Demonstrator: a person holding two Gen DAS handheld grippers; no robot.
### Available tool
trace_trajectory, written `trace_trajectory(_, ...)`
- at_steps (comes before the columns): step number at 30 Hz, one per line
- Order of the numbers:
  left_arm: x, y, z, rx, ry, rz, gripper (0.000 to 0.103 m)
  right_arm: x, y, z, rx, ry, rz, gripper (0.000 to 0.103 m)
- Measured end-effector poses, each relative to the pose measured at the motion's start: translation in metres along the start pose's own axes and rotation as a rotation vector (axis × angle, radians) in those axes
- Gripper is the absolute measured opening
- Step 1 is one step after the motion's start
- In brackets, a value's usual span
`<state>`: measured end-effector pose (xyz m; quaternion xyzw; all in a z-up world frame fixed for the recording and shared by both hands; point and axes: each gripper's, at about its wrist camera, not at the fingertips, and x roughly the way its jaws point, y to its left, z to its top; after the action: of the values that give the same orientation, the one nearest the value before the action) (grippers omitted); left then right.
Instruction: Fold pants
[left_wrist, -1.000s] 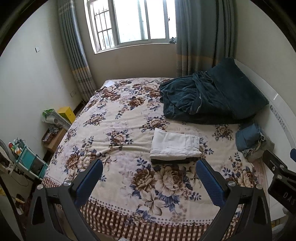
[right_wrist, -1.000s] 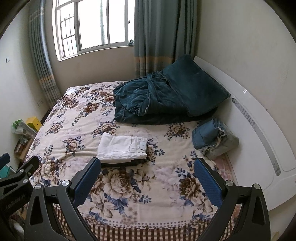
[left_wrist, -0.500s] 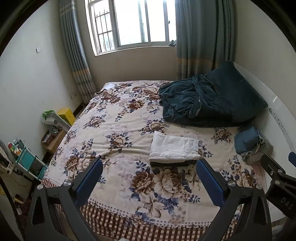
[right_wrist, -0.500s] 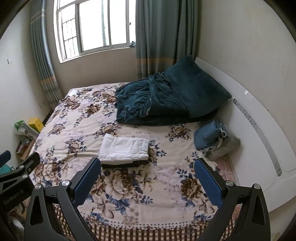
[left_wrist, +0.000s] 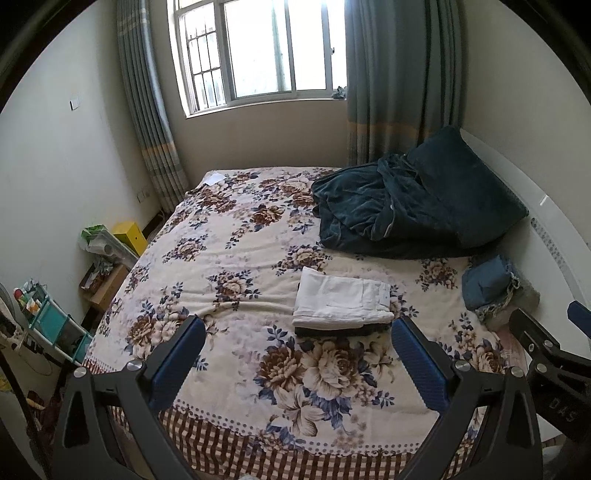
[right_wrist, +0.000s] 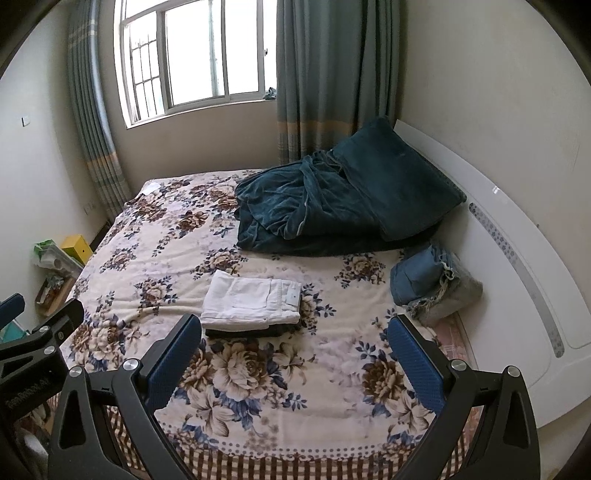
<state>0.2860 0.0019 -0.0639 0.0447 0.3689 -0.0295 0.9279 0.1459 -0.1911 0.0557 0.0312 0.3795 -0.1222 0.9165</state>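
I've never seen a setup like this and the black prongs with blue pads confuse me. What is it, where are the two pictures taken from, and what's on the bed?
There is no robot here: a person holds a two-finger gripper in each hand, each carrying a wide-angle camera that looks forward along its fingers. One picture comes from the left gripper, the other from the right gripper. The blue pads are their fingertips. Both stand wide open above the near edge of the bed, holding nothing.

On the floral bedspread lie white pants, already folded, resting on a dark folded garment. Behind them sits a rumpled teal blanket with a pillow. By the headboard is a pile of blue and grey clothes.
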Motion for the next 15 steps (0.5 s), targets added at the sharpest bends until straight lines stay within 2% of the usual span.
trace_trajectory(15,-0.0024,-0.0008,-0.0008,0.000,-0.006,0.001,0.103,-0.0026,-0.0004,0.0034,0.001,-0.003,0.007,0.103)
